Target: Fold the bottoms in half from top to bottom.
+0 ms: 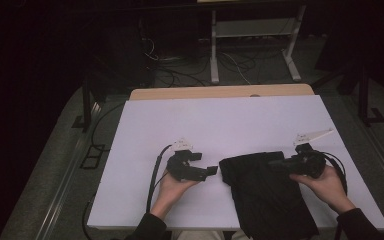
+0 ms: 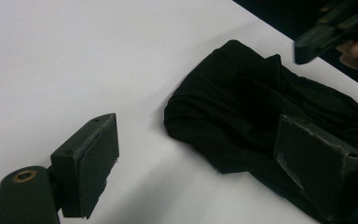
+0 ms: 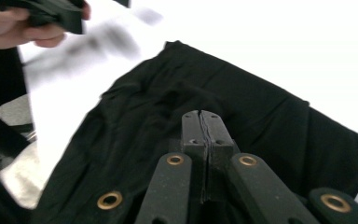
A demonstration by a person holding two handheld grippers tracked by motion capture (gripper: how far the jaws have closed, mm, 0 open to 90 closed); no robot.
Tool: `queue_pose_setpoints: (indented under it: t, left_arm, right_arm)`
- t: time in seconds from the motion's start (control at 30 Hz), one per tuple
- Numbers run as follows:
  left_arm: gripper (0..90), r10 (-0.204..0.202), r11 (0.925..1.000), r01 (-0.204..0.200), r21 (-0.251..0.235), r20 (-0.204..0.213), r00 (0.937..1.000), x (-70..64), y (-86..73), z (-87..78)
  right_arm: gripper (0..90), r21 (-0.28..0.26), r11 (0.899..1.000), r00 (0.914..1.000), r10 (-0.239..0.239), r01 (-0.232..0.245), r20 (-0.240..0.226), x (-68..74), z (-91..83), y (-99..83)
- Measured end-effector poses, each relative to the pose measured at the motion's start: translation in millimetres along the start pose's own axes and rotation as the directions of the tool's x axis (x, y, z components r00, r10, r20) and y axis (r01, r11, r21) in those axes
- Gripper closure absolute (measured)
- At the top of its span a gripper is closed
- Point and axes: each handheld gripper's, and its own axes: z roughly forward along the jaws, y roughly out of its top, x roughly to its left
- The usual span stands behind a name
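A black cloth (image 1: pixel 265 192) lies crumpled on the white tabletop (image 1: pixel 220 125), in the lower right of the high view, its lower end hanging over the near edge. My left claw (image 1: pixel 211 171) sits just left of the cloth, jaws spread wide apart and empty, one jaw in front of the fabric's edge. My right claw (image 3: pixel 201 122) hovers over the cloth's upper right part, jaws pressed flat together; I can't tell whether fabric is caught between them.
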Motion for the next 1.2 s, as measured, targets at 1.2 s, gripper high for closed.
queue_pose_setpoints:
  t: [1.2]
  left_arm:
    - [14.0, 0.006, 1.0, -0.006, -0.001, 0.0, 1.0, 1.3, 0.4, 3.8]
  right_arm:
    - [88.9, 0.156, 0.988, 0.9996, -0.012, 0.016, -0.024, -29.7, 55.8, 13.0]
